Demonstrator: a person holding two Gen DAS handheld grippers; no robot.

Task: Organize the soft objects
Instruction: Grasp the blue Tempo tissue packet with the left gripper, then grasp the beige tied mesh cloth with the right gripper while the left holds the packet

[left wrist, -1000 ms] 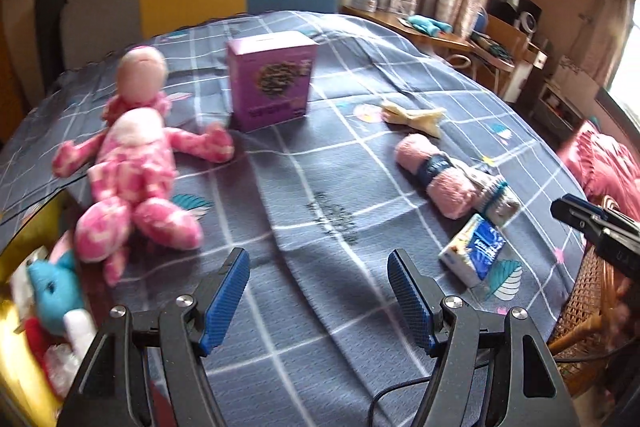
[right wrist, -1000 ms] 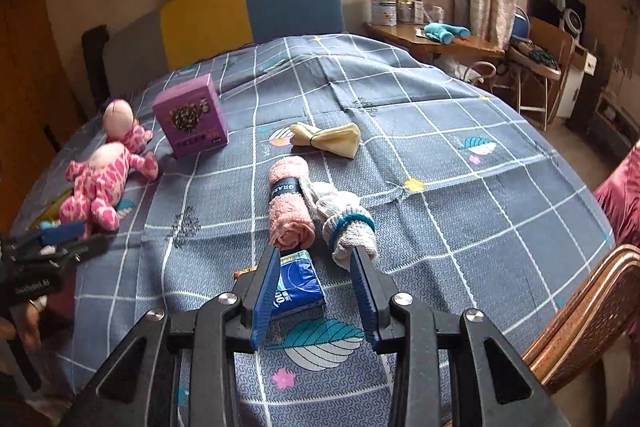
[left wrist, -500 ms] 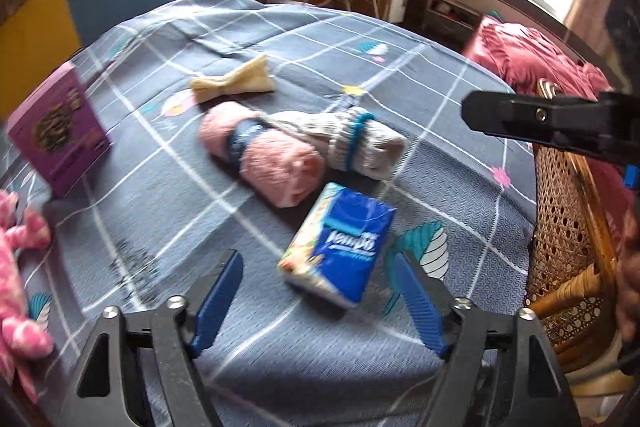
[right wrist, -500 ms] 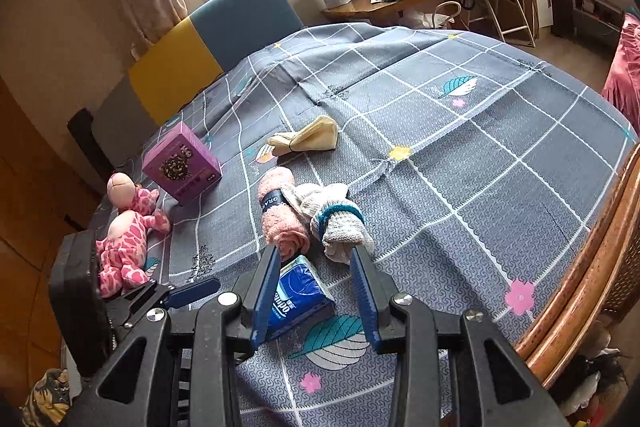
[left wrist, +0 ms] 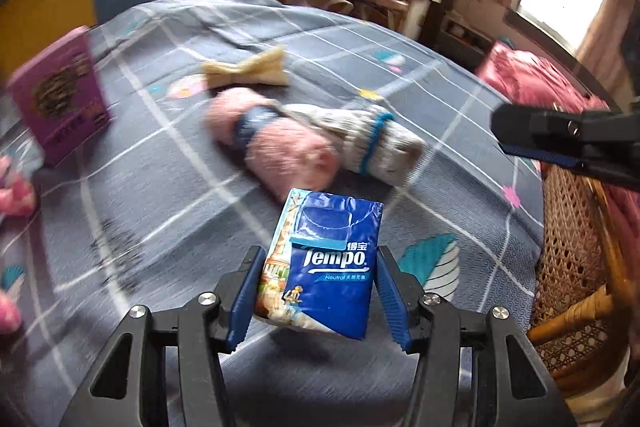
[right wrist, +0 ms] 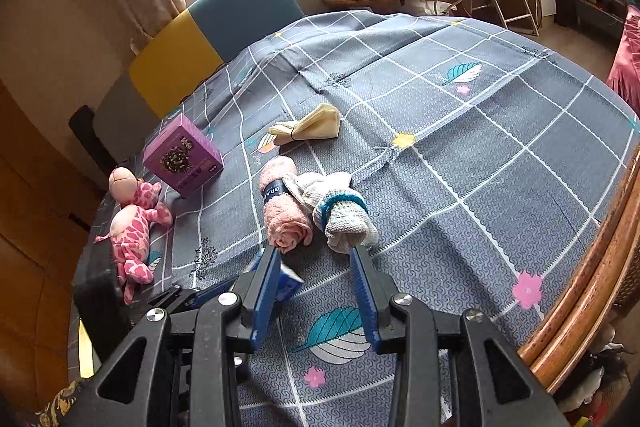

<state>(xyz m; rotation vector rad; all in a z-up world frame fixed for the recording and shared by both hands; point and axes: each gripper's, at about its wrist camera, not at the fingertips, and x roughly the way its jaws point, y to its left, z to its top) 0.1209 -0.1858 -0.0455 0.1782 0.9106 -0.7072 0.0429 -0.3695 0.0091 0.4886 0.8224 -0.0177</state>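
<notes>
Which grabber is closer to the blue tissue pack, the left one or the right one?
Left. The left gripper has the blue plastic Tempo tissue pack between its jaws, which have just been closing. The right gripper hangs beside it, jaws empty.

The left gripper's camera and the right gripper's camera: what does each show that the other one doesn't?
Only the left wrist view shows the front of the blue tissue pack, printed "Tempo", sitting between the left gripper's jaws, which have just been closing. It also shows a wicker chair past the table edge.

Only the right wrist view shows the whole pink plush doll and the right gripper's jaws, with nothing between them.

Both show the pink rolled towel, the grey rolled sock, the yellow cloth bow, the purple box and the grey checked tablecloth.
</notes>
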